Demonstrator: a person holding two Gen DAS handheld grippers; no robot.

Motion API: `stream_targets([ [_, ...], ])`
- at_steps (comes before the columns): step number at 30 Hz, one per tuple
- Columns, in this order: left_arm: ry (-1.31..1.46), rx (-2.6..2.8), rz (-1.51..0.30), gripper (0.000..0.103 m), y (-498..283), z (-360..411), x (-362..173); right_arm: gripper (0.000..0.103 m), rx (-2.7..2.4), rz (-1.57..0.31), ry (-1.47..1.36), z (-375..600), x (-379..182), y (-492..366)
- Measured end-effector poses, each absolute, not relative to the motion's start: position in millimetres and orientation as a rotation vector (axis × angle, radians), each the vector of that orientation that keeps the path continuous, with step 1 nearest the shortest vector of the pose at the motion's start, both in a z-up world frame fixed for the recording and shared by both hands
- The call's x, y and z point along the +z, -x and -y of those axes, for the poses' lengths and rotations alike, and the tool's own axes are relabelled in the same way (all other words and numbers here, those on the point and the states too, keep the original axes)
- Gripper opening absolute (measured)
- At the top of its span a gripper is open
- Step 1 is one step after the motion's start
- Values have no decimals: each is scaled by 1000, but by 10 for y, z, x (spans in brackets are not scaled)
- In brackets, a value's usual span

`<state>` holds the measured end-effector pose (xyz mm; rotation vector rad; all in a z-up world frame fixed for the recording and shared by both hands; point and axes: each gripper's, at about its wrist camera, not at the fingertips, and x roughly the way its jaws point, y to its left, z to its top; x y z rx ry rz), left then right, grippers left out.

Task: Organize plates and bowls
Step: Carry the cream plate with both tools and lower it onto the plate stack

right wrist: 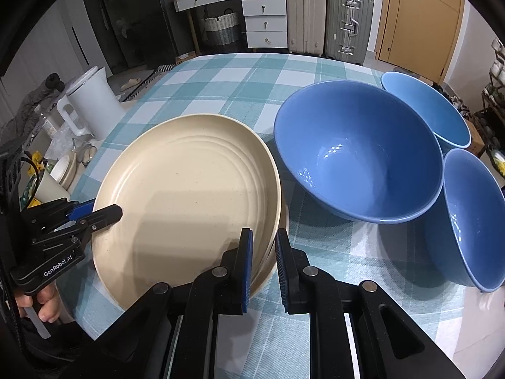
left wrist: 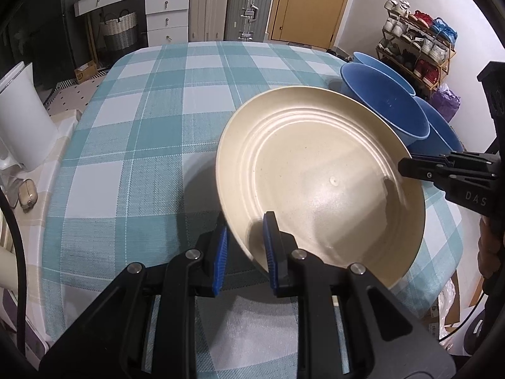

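A cream plate with ringed grooves hangs a little above the checked tablecloth, casting a shadow on it. My left gripper is shut on its left rim. My right gripper is shut on the opposite rim. In the right wrist view a second cream edge shows just under the plate's right rim. Three blue bowls stand to the right of the plate: a large one, one behind it and one at the table's right edge.
A white jug and small clutter stand on a lower surface past the table's left edge. Beyond the far edge are drawers, two suitcases and a door. A shoe rack stands at the right.
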<state>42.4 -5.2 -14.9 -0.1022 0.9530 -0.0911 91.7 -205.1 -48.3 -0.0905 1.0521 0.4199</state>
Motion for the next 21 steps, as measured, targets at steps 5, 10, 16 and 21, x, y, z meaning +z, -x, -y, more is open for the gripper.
stream_targets([
  [5, 62, -68, -943, 17, -418, 127, -199, 16, 415, -1061, 89, 2079, -550, -916],
  [10, 43, -59, -928, 18, -414, 163, -200, 16, 408, -1056, 90, 2079, -573, -920],
  [16, 24, -45, -914, 18, -407, 190, -203, 16, 401, -1056, 86, 2071, -592, -937],
  [21, 6, -30, -912, 18, -397, 215, -219, 16, 397, -1061, 86, 2063, -616, -945],
])
